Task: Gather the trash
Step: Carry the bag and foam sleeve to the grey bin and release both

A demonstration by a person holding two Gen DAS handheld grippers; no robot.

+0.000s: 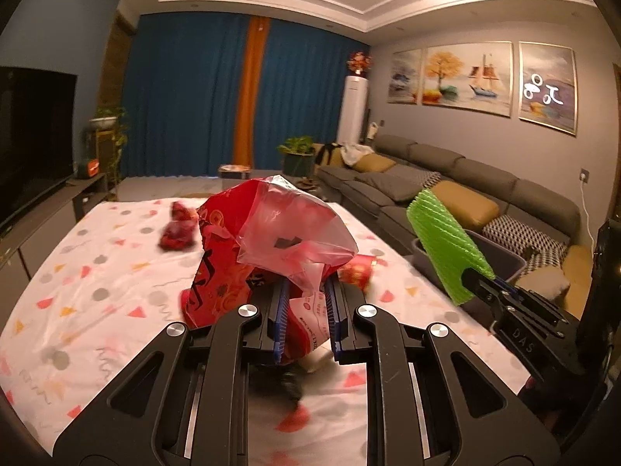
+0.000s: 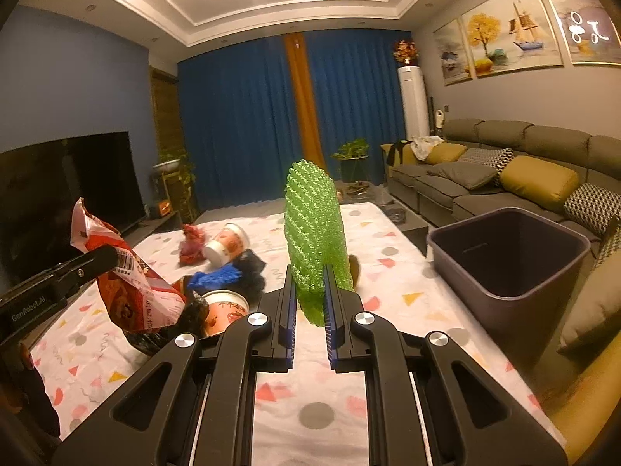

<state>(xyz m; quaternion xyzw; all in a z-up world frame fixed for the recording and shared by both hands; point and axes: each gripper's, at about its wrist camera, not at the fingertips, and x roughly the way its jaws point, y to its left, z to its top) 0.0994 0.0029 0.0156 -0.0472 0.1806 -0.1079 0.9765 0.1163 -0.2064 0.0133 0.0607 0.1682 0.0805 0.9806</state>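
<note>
Both loads look lifted and ready to go to the bin (image 2: 508, 256), which sits at the right edge of the table (image 2: 388, 272), in front of the sofa. The step will probably go best if each piece is carried well over the rim before letting go, since both are light and could drift or cling to the pads. The right one should go first, being nearer the bin, so the two don't cross.

The left gripper (image 1: 306, 303) has its jaws nearly together, pinching red bags (image 1: 248, 240) that stand up over the near table. The right gripper (image 2: 310, 295) is likewise narrow, pinching the green foam net (image 2: 312, 225) by its lower end, the net upright. More trash remains at the far left: cups (image 2: 229, 240), a blue net (image 2: 213, 277) and red scraps (image 2: 192, 246).
</note>
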